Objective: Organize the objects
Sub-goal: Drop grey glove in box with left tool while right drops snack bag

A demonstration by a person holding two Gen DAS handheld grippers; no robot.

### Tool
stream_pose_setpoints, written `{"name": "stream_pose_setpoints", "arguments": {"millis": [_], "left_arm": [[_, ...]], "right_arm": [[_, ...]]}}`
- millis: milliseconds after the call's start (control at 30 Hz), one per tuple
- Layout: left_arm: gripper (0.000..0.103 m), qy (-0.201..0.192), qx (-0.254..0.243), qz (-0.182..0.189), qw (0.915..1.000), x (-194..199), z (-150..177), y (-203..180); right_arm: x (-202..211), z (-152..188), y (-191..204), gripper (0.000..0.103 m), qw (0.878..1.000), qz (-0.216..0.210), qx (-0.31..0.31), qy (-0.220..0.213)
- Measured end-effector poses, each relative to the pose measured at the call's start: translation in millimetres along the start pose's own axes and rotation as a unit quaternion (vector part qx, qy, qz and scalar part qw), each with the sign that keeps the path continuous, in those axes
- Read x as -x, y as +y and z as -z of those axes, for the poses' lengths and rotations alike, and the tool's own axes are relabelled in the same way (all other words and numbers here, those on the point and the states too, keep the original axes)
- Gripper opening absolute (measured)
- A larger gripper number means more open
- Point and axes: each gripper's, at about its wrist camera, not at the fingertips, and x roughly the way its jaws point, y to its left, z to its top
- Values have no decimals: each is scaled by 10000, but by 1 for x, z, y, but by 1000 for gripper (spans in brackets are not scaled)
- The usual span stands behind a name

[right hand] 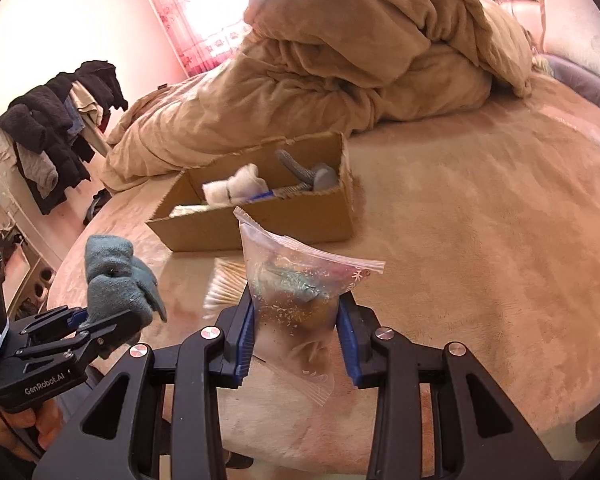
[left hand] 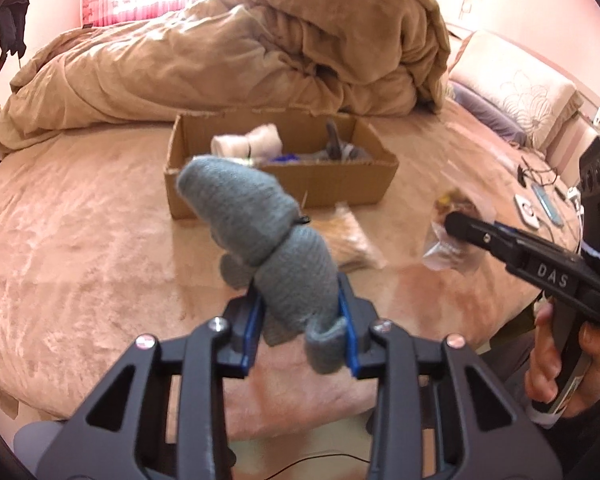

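One grey knit glove [left hand: 268, 240] sits between the left jaws. One clear zip bag [right hand: 296, 292] sits between the right jaws. Past both jaws there is one cardboard box [left hand: 284, 188]. In it are one white sock roll [left hand: 248, 144] and one more grey glove [left hand: 336, 146]. One bag of cotton swabs [left hand: 352, 240] lies between jaws and box.

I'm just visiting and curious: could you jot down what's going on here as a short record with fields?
Setting: bed with a heaped tan duvet
Left hand-held gripper: shut on a grey knitted glove
Right hand-held gripper: shut on a clear zip bag
Cardboard box: open, already holding white and grey soft items
On the bed by the box: packet of cotton swabs
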Motion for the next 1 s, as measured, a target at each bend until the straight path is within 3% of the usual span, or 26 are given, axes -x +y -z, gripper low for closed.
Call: {"name": "stream_pose_setpoints", "arguments": {"millis": [233,533,867,1000], "left_arm": [[34,-231,-8,119,9997,14,-29,2],[34,-391,-116,296,9987,5,-70,-6],[34,-578,-550,558,9952,-39,-117,-31],[35,-462,-704,638,9944,-70,-130,-36]], "right_arm": [[14,-29,15,38,9997,10,205,-142],[7,-72,19,38,9990,52,386,-238],[-23,-130,-2,38,9969,201,720,-256],[-44,-140,-16,38,9978,134,630,-154]]}}
